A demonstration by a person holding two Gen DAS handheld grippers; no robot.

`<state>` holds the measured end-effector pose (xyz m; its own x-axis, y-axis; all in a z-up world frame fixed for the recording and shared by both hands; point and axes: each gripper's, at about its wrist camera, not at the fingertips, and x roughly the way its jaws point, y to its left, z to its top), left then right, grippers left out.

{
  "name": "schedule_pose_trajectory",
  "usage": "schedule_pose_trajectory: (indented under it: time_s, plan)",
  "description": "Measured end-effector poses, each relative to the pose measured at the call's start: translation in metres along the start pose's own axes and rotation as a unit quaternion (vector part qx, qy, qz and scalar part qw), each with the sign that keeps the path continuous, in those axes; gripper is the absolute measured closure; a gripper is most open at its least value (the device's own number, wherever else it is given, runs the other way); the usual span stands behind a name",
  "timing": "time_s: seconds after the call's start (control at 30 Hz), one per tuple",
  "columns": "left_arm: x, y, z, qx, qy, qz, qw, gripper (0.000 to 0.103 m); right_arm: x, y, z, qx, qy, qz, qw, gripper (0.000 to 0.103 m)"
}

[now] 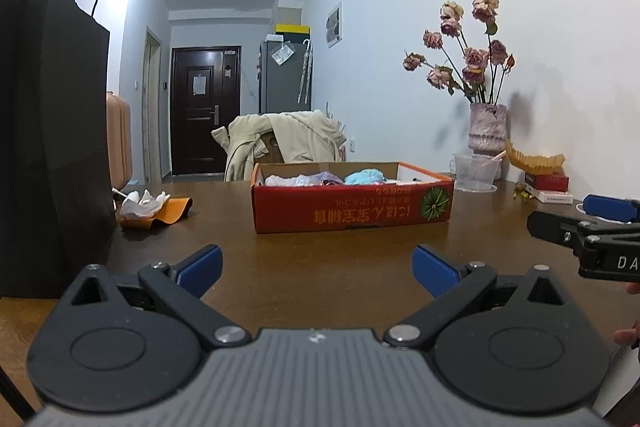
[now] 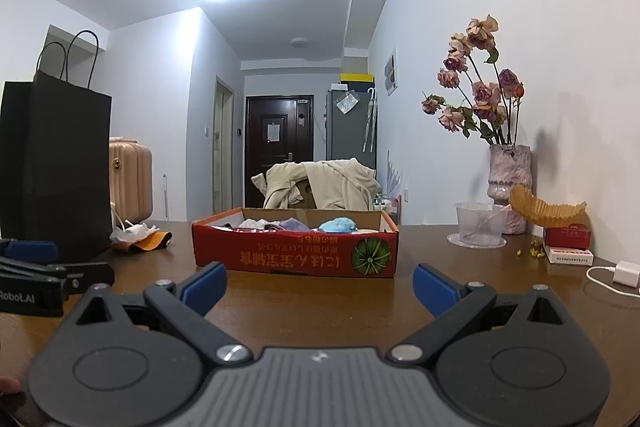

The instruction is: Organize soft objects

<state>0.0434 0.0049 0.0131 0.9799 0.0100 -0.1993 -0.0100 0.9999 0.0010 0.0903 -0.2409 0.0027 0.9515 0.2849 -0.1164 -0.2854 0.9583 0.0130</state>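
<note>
A red cardboard box (image 1: 352, 211) stands on the brown table ahead of both grippers; it also shows in the right wrist view (image 2: 294, 255). Inside lie soft items: a fluffy blue one (image 1: 364, 177) (image 2: 338, 225), and pink and purple ones (image 1: 296, 180) (image 2: 276, 224). My left gripper (image 1: 316, 269) is open and empty, low over the table short of the box. My right gripper (image 2: 320, 287) is open and empty, also short of the box. Each gripper shows at the edge of the other's view, the right (image 1: 592, 227) and the left (image 2: 32, 267).
A tall black paper bag (image 1: 44, 131) (image 2: 56, 167) stands at the left. A white crumpled item on an orange cloth (image 1: 154, 209) (image 2: 140, 237) lies beside it. A vase of dried roses (image 1: 486, 125) (image 2: 510, 183), a clear plastic tub (image 2: 478, 223), small boxes (image 2: 568, 247) and a white charger (image 2: 626, 273) sit at the right.
</note>
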Motion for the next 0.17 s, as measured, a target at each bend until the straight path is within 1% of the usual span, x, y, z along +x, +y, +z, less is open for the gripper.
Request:
schedule_pose_trajectory:
  time_s: [0.1,0.17]
  plan:
    - [0.0,0.0006,0.002,-0.005,-0.002,-0.002,1.0,0.0,0.0002,0.0002,-0.0003,0.0,0.002,0.0,1.0,0.003]
    - [0.001,0.0012,0.0022,-0.008,0.009,-0.006,0.9999,0.0,0.0005,0.0001,-0.0007,0.001,0.003,0.001,1.0,0.003]
